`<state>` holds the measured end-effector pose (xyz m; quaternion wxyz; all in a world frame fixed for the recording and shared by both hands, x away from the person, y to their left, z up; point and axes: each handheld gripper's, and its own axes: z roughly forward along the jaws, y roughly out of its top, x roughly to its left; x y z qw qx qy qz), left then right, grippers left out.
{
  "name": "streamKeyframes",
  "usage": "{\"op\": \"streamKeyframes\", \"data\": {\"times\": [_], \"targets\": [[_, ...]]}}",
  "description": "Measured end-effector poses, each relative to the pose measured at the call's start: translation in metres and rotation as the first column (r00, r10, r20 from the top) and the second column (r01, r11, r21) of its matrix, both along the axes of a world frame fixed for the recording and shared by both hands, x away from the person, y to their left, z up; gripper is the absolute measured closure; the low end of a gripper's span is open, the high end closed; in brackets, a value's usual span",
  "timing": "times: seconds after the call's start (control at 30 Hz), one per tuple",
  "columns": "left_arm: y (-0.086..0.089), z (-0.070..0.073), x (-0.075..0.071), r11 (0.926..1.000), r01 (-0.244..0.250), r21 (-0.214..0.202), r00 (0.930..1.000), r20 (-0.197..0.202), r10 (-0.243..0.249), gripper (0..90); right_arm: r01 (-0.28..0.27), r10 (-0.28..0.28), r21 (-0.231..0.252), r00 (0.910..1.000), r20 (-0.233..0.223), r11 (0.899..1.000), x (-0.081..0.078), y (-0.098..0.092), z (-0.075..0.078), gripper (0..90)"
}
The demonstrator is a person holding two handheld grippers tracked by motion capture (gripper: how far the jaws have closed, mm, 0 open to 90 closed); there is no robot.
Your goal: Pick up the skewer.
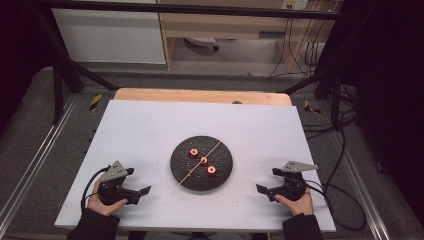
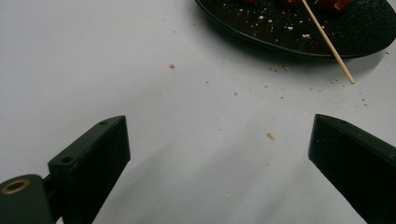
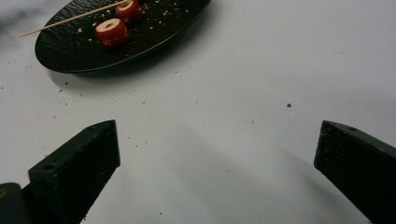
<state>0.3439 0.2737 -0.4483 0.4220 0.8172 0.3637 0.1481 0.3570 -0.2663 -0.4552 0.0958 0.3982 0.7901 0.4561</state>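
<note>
— How many plates are on the white board (image 1: 150, 130)?
— One black round plate (image 1: 226, 172), near the middle of the board.
— And what lies on it?
— Three red ring-shaped fruit pieces (image 1: 204, 160), each with a hole through its centre, plus one thin wooden skewer (image 1: 192, 172) whose end pokes past the plate's rim.
— Grippers?
— Two: left gripper (image 1: 142, 192), right gripper (image 1: 264, 190).
</note>
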Motion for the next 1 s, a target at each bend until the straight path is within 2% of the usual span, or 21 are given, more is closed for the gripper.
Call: {"op": "streamKeyframes", "data": {"times": [0.27,0.87,1.0], "targets": [[-0.003,0.002,-0.001,1.0000,0.008,0.000,0.9999,0.006,-0.008,5.6,0.000,0.000,0.003,1.0000,-0.001,1.000,0.000,0.000,0.000,0.9],[-0.018,0.007,0.000,0.9997,0.023,0.002,0.9997,-0.008,-0.023,6.3,0.002,-0.002,0.002,1.0000,-0.002,1.000,0.000,0.000,0.001,0.6],[-0.023,0.009,0.000,0.9994,0.031,0.014,0.9994,-0.014,-0.031,6.2,0.002,-0.002,-0.001,1.0000,-0.004,1.000,0.000,0.000,0.001,0.6]]}}
